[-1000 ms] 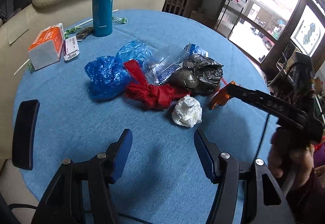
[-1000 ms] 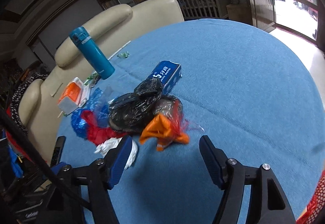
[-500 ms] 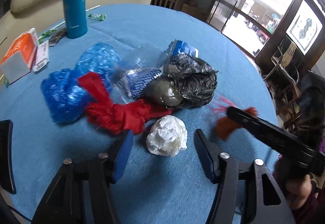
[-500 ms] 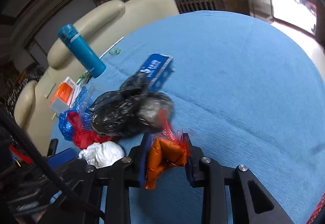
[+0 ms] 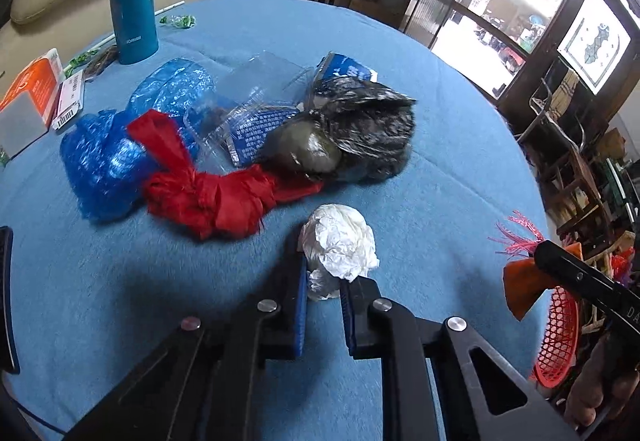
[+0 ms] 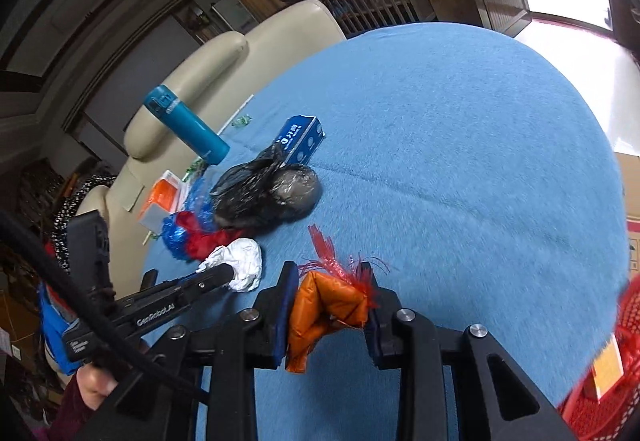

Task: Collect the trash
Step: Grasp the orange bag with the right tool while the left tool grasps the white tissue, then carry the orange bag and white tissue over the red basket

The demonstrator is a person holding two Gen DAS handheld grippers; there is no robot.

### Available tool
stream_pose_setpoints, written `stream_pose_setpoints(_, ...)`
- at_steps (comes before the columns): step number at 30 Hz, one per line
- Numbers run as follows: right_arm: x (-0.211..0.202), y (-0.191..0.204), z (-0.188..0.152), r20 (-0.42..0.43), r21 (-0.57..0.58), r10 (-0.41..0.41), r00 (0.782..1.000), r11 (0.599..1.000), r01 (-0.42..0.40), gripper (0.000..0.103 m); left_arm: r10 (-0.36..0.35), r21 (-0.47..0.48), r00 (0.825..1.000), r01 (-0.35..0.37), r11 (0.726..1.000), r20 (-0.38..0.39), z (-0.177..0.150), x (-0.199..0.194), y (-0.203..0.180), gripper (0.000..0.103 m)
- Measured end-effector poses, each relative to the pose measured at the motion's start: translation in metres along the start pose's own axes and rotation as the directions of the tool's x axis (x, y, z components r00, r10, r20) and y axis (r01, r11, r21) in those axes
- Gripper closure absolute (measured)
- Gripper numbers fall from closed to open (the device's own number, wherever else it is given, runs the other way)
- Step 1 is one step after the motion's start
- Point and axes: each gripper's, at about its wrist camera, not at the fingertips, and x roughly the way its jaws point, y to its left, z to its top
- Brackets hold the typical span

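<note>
Paper ball (image 5: 340, 241) getting pinched by the left gripper (image 5: 323, 287), fingers closing tight on its near end, ball sitting on the blue table (image 5: 440, 101) just this side of the red bag (image 5: 216, 197). Right gripper (image 6: 328, 305) clamping an orange wrapper (image 6: 320, 311) with red fringe, hanging clear of the tablecloth near the table's right edge. So, mid-pickup on both sides, looks like: two bits grabbed, neither dropped off yet. Red basket (image 5: 558, 337) sitting below the table edge on the right, probably the bin. Next up, guessing: swinging the orange thing out over the rim and letting go, then lifting the paper and carrying it the same way. Plenty of bare cloth on the right half for moving. Worth watching: black bag (image 5: 360, 129), blue bags (image 5: 120, 145) and clear plastic crowding just behind the paper, and both grippers heading for one basket, so probably taking turns.
</note>
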Motion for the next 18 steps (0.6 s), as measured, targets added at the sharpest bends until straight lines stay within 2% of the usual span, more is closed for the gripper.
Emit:
stream_pose_setpoints(11, -0.06, -0.004, -0.021, 0.085, 0.004, -0.001, 0.996, 1.0, 0.001, 0.071, -0.04, 0.058, 0.997, 0.036, 0.998, 0.068, -0.026, -0.055, -0.034, 0.087)
stream_pose_setpoints(18, -0.101, -0.02, -0.031, 0.15, 0.035, -0.036, 0.988, 0.999, 0.031, 0.071, 0.039, 0.18, 0.989, -0.064, 0.982, 0.139, -0.032, -0.081, -0.075, 0.087)
